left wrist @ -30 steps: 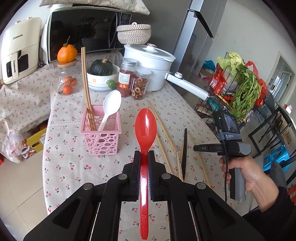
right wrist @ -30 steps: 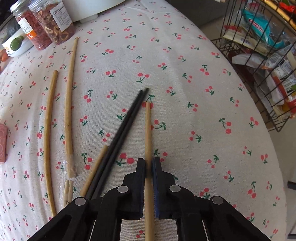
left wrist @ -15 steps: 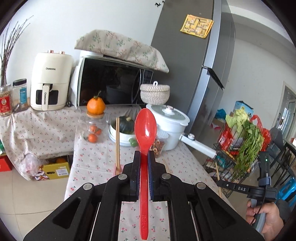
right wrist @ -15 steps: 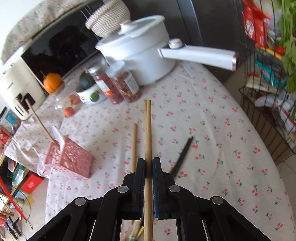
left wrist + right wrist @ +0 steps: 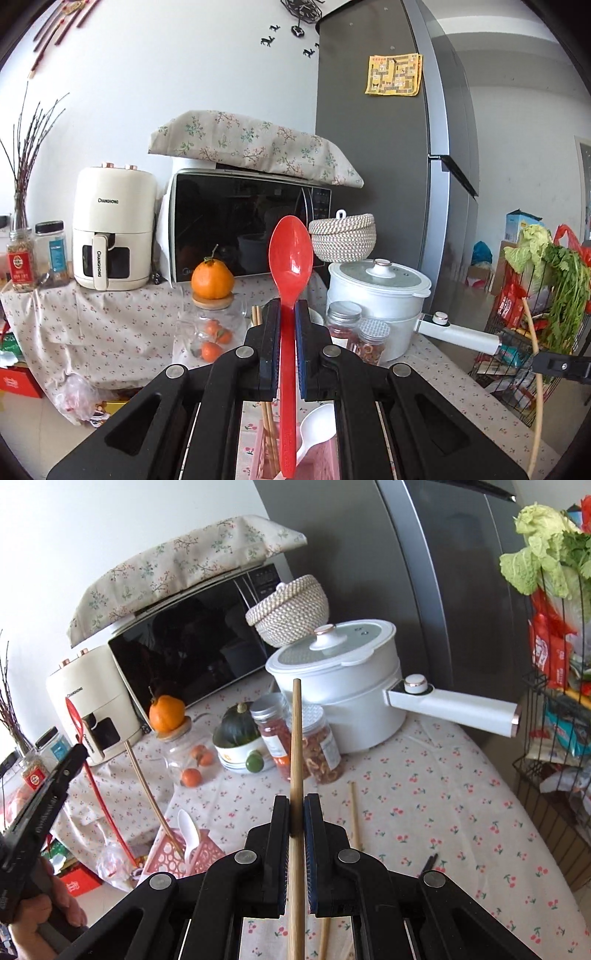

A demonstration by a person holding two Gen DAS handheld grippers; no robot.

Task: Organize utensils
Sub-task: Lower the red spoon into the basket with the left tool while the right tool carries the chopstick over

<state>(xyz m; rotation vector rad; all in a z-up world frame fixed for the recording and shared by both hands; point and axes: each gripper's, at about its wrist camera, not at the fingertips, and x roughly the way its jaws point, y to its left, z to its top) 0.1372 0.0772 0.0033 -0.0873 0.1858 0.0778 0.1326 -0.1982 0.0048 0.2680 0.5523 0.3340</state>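
Bare cherry-print tablecloth [image 5: 424, 805] is seen right of the pink basket [image 5: 173, 856], which sits at the table's left edge. The left gripper [image 5: 287, 332] is clamped on a red spoon [image 5: 290, 254]; the right gripper [image 5: 296, 812] is clamped on a wooden chopstick [image 5: 296, 738], both held above the table.

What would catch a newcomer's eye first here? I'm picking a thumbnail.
The red spoon stands upright, clamped in the left gripper. The wooden chopstick is pinched in the right gripper, over the cherry-print tablecloth. Behind sits the white pot.
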